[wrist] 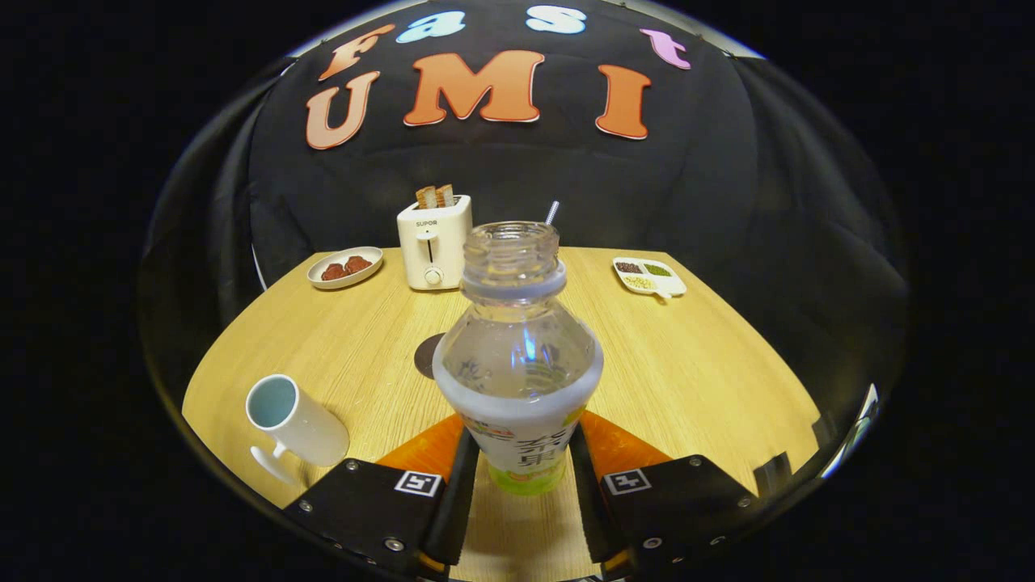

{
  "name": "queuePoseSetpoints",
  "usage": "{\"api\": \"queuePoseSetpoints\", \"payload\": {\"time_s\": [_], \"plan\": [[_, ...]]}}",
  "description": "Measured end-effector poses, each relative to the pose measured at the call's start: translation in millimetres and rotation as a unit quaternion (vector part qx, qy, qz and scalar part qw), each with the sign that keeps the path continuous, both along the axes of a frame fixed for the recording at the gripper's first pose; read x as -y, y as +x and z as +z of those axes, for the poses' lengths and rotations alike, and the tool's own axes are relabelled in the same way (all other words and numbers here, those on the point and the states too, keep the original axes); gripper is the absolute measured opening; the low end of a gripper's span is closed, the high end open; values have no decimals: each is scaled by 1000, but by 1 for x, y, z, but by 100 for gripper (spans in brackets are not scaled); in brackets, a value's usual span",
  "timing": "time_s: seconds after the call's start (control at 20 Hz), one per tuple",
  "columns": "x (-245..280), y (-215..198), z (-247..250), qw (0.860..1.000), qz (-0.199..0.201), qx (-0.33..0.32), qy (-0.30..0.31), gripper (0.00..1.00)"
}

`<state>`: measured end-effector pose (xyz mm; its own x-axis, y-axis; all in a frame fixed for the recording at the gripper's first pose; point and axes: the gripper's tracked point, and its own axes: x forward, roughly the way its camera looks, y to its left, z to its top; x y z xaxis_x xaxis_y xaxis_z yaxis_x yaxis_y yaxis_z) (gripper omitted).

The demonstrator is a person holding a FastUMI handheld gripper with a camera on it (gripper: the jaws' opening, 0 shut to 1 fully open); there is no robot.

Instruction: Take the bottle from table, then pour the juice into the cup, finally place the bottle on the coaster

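Note:
A clear, uncapped bottle with a white and green label stands upright between my two fingers. My gripper is shut on its lower body, both fingers pressing on the label. A white cup with a handle stands on the table to the left of the fingers, its inside pale blue. A dark round coaster lies on the wooden table just beyond the bottle, partly hidden behind it.
A white toaster with bread slices stands at the table's far side. A small plate of dark red food sits left of it. A divided white dish of grains sits at the far right. A thin straw-like stick rises behind the bottle's mouth.

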<state>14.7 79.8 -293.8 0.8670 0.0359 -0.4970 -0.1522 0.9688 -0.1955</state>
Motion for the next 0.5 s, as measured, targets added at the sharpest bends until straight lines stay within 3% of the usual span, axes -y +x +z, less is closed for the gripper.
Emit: {"api": "queuePoseSetpoints", "payload": {"time_s": [0.25,0.5], "plan": [[-24,-5,22,996,33,2,-84,58],[-49,-4,38,977,75,28,-197,57]]}}
